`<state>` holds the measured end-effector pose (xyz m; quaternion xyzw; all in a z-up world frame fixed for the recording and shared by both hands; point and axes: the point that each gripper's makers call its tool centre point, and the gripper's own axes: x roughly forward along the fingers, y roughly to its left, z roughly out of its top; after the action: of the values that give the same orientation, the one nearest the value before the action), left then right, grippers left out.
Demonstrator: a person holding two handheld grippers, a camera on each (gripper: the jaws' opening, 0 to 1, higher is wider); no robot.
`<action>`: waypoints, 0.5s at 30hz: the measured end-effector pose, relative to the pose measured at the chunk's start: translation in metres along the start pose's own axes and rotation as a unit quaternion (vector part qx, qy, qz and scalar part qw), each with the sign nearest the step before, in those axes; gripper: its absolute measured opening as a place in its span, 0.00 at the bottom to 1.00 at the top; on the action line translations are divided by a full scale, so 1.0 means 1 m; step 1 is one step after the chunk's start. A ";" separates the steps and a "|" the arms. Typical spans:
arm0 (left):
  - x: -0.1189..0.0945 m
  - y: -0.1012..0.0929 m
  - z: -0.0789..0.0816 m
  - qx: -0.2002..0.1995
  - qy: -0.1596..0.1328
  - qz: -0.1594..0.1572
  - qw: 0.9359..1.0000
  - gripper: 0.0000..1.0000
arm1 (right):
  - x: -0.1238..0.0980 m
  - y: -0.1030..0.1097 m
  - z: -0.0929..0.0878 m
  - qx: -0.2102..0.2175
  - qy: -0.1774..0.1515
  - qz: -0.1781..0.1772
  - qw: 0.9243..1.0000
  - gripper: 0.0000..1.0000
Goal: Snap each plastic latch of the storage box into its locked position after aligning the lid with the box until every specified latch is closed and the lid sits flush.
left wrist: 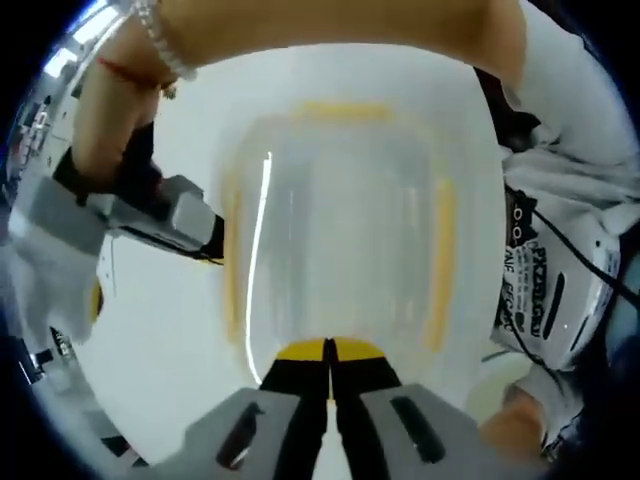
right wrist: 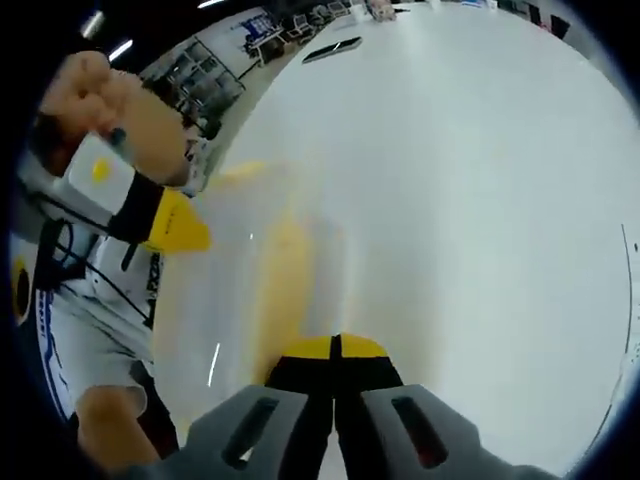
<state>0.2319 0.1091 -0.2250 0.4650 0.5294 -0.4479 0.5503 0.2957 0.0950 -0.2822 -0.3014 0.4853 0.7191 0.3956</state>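
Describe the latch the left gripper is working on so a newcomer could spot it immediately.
Start at the white table, where a clear storage box with a translucent lid sits in the middle. Yellow latches line its edges. The one meant is the yellow latch on the edge nearest the left gripper; unlike the others, it sits right at the tips of that gripper's closed jaws.

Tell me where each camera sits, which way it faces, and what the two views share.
Left gripper view: rides the left gripper, fingers together, looking down on the storage box lid; the person's forearm crosses above.
Right gripper view: rides the right gripper, fingers together, looking across the white table; a hand is at upper left.
Shared: the box, and each shows the other gripper.
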 end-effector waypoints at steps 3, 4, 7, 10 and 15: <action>-0.001 0.001 0.000 0.004 -0.011 0.005 1.000 0.00 | 0.005 -0.012 -0.001 -0.044 0.022 -0.010 0.999 0.00; 0.000 0.002 0.000 0.007 -0.013 0.006 1.000 0.00 | 0.008 0.001 0.003 0.001 0.011 0.010 1.000 0.00; -0.001 0.003 0.000 0.001 -0.025 0.006 1.000 0.00 | 0.006 -0.004 0.002 -0.005 0.013 -0.005 1.000 0.00; -0.001 0.002 0.000 0.001 -0.027 0.006 1.000 0.00 | 0.005 -0.006 0.001 -0.008 0.019 -0.030 0.999 0.00; -0.002 0.002 -0.001 -0.010 -0.038 -0.001 0.999 0.00 | 0.004 -0.008 0.003 -0.002 0.011 -0.051 0.999 0.00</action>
<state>0.2336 0.1107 -0.2233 0.4416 0.5129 -0.4601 0.5746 0.3006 0.1008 -0.2876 -0.3345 0.4720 0.6960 0.4253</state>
